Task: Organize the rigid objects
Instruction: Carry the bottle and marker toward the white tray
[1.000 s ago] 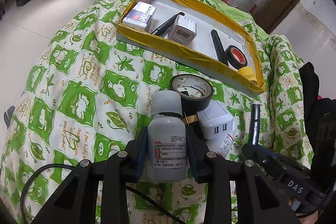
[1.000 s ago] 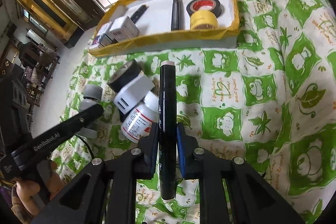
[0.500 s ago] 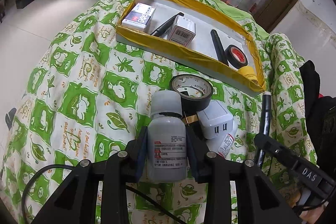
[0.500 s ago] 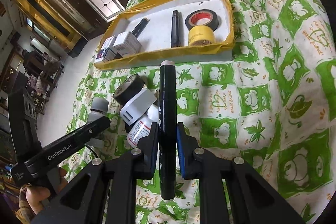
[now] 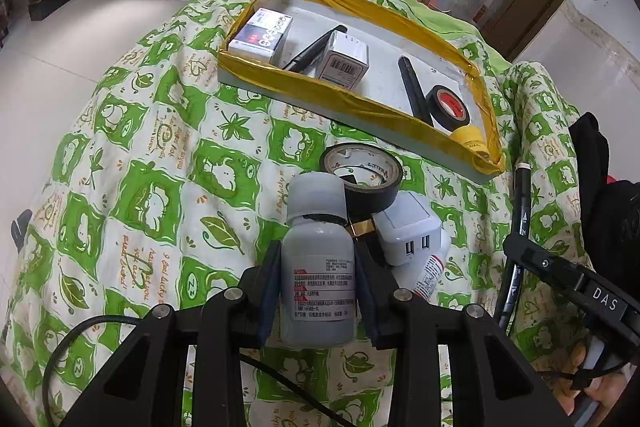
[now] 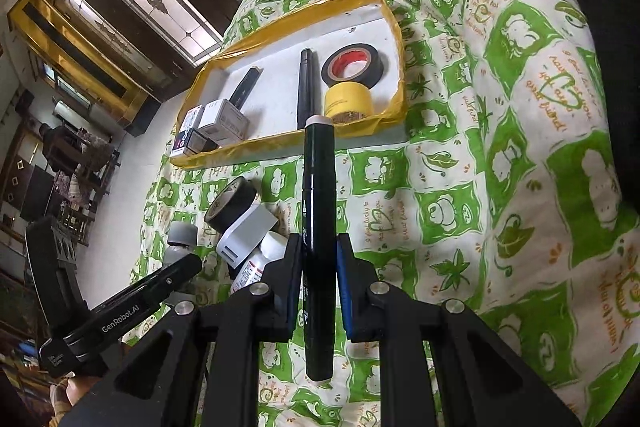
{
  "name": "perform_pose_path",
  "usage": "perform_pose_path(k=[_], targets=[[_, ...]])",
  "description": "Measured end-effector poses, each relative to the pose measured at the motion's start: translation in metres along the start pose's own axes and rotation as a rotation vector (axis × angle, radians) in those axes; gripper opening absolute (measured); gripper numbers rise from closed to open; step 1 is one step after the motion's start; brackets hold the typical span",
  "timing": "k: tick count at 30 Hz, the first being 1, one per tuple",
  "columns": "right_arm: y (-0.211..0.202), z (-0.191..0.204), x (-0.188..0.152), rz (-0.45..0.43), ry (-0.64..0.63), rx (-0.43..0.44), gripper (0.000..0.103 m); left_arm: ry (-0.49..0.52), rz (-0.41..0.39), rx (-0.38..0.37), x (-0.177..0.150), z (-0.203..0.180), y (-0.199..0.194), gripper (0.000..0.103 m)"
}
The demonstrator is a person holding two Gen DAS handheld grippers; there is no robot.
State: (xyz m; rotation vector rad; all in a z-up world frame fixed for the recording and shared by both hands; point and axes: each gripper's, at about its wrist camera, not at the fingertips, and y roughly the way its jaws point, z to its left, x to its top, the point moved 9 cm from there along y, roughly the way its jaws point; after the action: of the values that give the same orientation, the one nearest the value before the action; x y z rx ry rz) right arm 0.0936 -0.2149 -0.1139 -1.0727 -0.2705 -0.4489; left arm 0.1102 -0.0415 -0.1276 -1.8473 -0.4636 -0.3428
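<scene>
Marker (image 6: 318,227), black with a pale cap, sits clamped between the pads of the right gripper (image 6: 319,269), clear of the green-and-white quilt (image 6: 500,187). Over the last second it has travelled toward the yellow-taped tray (image 6: 394,27): its tip, which lay short of the tray's near edge, now overlaps that edge, and the left wrist view shows it further up the quilt's right side. I judge this the carry stage, with placement in the tray next, probably beside the 2 dark pens lying there with 2 tape rolls and 2 boxes.

The left gripper (image 5: 318,287) has not shifted; its jaws are closed on a white bottle (image 5: 318,267) at the quilt's near middle, the same as a second ago. Just beyond it, a black tape roll (image 5: 362,173), a white charger (image 5: 408,231) and a second bottle (image 5: 430,271) are bunched together, touching, still outside the tray. So at least 5 things remain to be put away.
</scene>
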Motion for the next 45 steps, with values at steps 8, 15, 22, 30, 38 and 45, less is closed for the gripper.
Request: perform_pose_path(k=[8, 15, 22, 30, 38, 45], targets=[[0.001, 0.003, 0.000, 0.002, -0.008, -0.003, 0.016, 0.012, -0.002, -0.001, 0.000, -0.002, 0.000, 0.036], [0.001, 0.005, -0.001, 0.002, -0.012, -0.002, 0.016, 0.034, 0.001, 0.003, 0.002, -0.007, 0.000, 0.036], [0.001, 0.006, 0.000, 0.001, -0.008, 0.004, 0.016, 0.056, -0.004, 0.003, 0.009, -0.011, -0.002, 0.036], [0.001, 0.006, 0.003, -0.001, 0.002, 0.013, 0.016, 0.084, -0.004, 0.003, 0.014, -0.017, -0.001, 0.036], [0.000, 0.005, 0.009, -0.006, 0.013, 0.024, 0.016, 0.124, -0.011, -0.001, 0.027, -0.029, -0.002, 0.036], [0.000, 0.007, 0.011, -0.005, 0.017, 0.032, 0.016, 0.142, -0.022, -0.017, 0.047, -0.039, -0.005, 0.036]])
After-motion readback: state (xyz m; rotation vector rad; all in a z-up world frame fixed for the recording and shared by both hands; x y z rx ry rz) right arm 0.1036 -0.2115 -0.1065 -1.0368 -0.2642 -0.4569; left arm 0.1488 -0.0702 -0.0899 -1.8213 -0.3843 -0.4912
